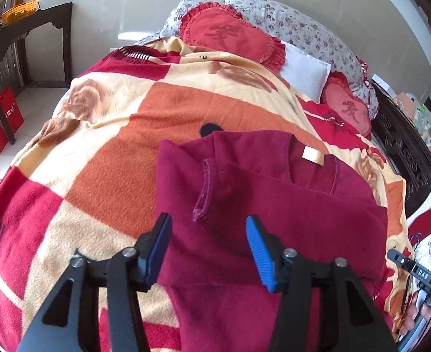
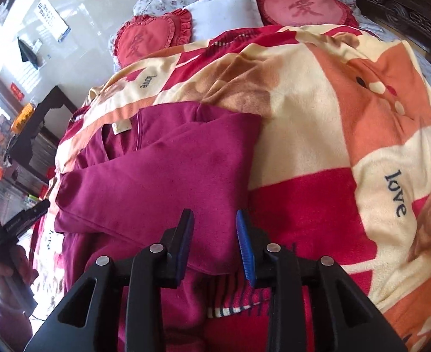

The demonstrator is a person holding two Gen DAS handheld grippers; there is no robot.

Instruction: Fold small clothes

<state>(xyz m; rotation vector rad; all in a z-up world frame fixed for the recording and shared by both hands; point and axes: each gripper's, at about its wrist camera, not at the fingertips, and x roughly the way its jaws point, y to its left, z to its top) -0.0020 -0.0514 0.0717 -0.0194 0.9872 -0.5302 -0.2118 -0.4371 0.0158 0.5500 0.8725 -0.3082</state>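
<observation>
A dark red small garment [image 1: 274,205] lies partly folded on the patterned blanket [image 1: 113,152], with a cream neck label [image 1: 312,155] showing. My left gripper [image 1: 208,252] is open, its blue pads [image 1: 258,249] straddling the garment's near folded edge. In the right wrist view the same garment [image 2: 157,176] lies left of centre, label [image 2: 121,127] at its far end. My right gripper [image 2: 215,246] is open over the garment's near right corner. Each gripper shows at the edge of the other's view: the right one [image 1: 415,270], the left one [image 2: 19,220].
Red heart cushions [image 1: 230,35] and a white pillow [image 1: 306,70] lie at the head of the bed. A dark wooden headboard [image 1: 403,149] runs along the right. A dark side table [image 1: 25,29] and red bags [image 1: 1,120] stand at the left.
</observation>
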